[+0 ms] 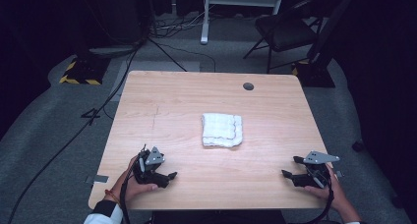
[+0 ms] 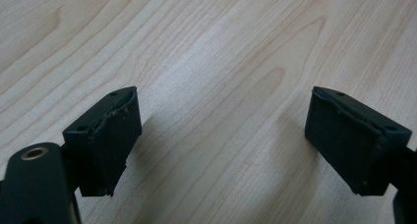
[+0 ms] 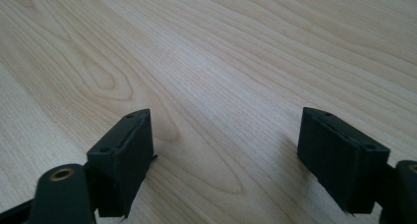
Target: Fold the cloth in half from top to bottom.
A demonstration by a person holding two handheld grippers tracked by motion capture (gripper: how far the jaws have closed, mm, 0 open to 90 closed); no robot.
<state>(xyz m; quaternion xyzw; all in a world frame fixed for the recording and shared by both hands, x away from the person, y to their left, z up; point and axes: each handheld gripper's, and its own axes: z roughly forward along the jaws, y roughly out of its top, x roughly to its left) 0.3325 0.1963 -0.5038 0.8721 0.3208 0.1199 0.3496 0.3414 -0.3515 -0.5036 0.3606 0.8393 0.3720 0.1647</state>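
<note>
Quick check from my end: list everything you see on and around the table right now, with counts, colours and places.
folded towel: one, white, middle of the table, apart from both grippers
table: one, light wood, with a dark round hole near its far right corner
chair: one, black, on the floor beyond the far right corner
cables: several, black, on the grey floor at left
left gripper: one, black, near left edge, jaws open, holding nothing
right gripper: one, black, near right edge, jaws open, holding nothing

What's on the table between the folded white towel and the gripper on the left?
Nothing: in the high view, bare wood runs from the towel to the left hand-held gripper. Its open jaws frame bare table too.
</note>
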